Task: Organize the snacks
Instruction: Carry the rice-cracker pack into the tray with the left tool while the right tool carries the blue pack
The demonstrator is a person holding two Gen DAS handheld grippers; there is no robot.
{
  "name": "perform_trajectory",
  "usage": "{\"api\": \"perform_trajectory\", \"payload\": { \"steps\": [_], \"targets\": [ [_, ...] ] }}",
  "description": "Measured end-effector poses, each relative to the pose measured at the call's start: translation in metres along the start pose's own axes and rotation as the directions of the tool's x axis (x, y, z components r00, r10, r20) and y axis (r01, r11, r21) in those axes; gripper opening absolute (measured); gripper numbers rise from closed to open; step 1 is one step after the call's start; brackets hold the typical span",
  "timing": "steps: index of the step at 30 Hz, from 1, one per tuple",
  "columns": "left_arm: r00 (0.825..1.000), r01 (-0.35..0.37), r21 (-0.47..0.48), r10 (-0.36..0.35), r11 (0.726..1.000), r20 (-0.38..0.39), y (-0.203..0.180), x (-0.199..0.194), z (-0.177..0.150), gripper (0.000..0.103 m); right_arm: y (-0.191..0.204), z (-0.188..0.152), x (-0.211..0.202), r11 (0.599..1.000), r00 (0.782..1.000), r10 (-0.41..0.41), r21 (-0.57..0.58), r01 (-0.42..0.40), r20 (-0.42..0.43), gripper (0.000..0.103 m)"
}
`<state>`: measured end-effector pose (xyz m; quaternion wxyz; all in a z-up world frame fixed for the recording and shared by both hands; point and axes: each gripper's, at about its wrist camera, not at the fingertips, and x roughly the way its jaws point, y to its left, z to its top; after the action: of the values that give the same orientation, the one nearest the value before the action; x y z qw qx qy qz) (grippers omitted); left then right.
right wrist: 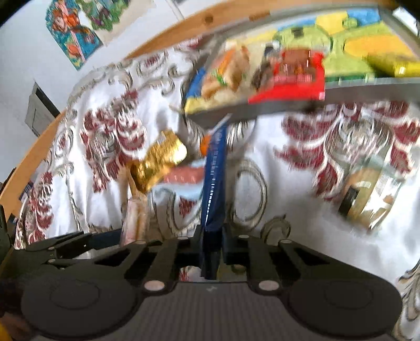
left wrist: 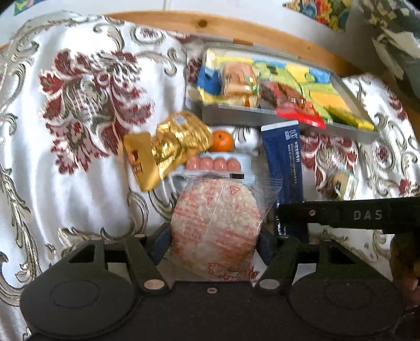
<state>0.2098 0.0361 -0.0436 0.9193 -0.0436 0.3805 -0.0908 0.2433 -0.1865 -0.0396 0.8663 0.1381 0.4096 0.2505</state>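
Note:
My left gripper is shut on a round rice cracker in a clear wrapper, held above the cloth. My right gripper is shut on a long dark blue packet, seen edge-on; the same blue packet shows in the left wrist view, with the right gripper's arm crossing below it. Behind stands a grey tray with several snacks: a bread pack and a red packet. The grey tray fills the upper right of the blurred right wrist view.
On the patterned white and red cloth lie a gold packet, an orange, a sausage pack and a small clear-wrapped snack. A wooden rail runs behind the tray.

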Motion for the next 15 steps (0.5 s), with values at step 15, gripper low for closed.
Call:
{"api": "perform_trajectory", "payload": {
  "steps": [15],
  "targets": [
    [0.957, -0.059, -0.042, 0.068, 0.997, 0.283, -0.033, -0.018, 0.072, 0.068, -0.011, 0.038, -0.056, 0.997, 0.967, 0.026, 0.069, -0.045, 0.254, 0.015]
  ]
}}
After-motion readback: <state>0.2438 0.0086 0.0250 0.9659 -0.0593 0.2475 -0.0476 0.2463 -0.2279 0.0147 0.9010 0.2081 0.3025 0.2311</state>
